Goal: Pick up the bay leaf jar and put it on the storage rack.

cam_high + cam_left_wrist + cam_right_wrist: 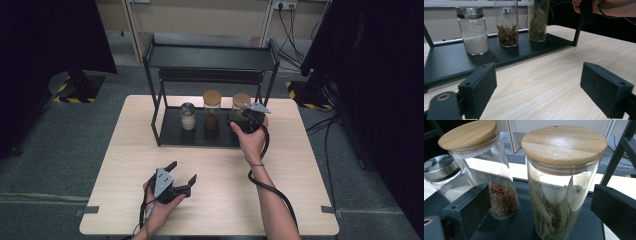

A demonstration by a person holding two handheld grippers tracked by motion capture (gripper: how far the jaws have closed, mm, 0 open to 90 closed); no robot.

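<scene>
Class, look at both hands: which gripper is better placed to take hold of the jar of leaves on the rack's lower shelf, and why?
Right. The right gripper is at the jar of leaves, open jaws on either side. The left gripper rests open near the table's front edge.

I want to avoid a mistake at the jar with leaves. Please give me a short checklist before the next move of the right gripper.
1. Right gripper jaws stand open, wider than the jar: ok.
2. Jar with leaves stands between the jaws, pads not pressing on it: ok.
3. Wooden lid sits flat on the jar: ok.
4. Jar stands upright on the rack's lower shelf: ok.
5. Gap to the neighbouring jar with brown pieces is enough for the jaw: cannot tell.
6. Left gripper is open, away from the rack: ok.
</scene>
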